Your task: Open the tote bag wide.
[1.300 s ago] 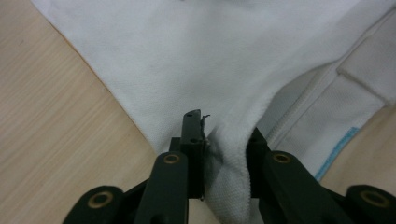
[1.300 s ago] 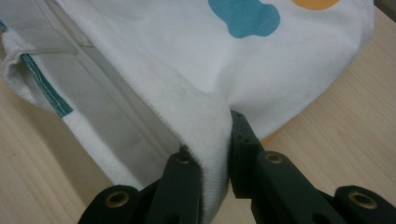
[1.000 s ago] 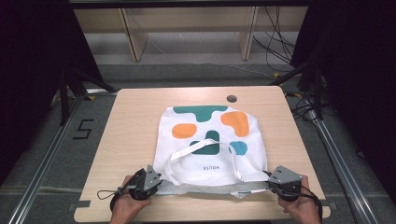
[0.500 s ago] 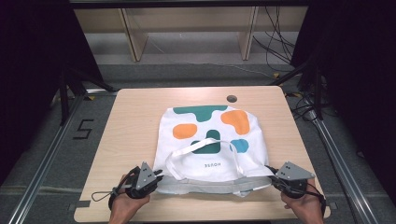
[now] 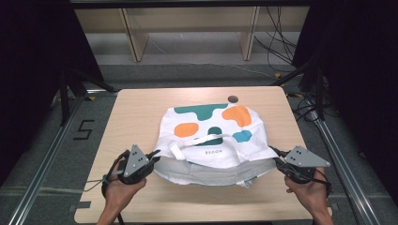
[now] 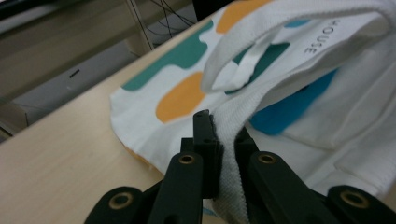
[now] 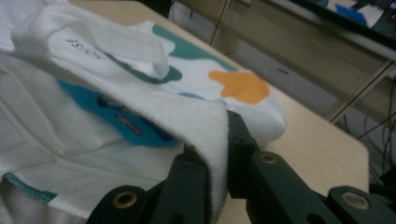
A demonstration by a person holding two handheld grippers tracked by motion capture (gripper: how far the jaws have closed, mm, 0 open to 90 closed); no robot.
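**Two claws pinch the white bag by its near corners**

A white cloth bag (image 5: 213, 140) lies in the middle of the wooden table (image 5: 136, 112). The bag has green, orange and blue blobs on it, and small dark letters near its near side. Its white handle (image 5: 199, 143) lies flat on top of the bag, just behind the letters.

The left claw (image 5: 152, 157) is at the bag's near left corner. A person's hand (image 5: 119, 190) holds it. Its two black jaws are pressed tight on the thick white edge of the bag, and the cloth sticks up between them. In the left gripper view the edge runs from the jaws up and over the rest of the bag, off the table.

The right claw (image 5: 277, 157) is at the bag's near right corner, held by the other hand (image 5: 309, 192). Its jaws are also squeezed onto the bag's white edge, with cloth folded over the left jaw.

The near side of the bag is lifted a little, and the grey inside shows under it. The far side of the bag rests on the table.

A small dark hole (image 5: 232, 99) in the table sits just behind the bag.
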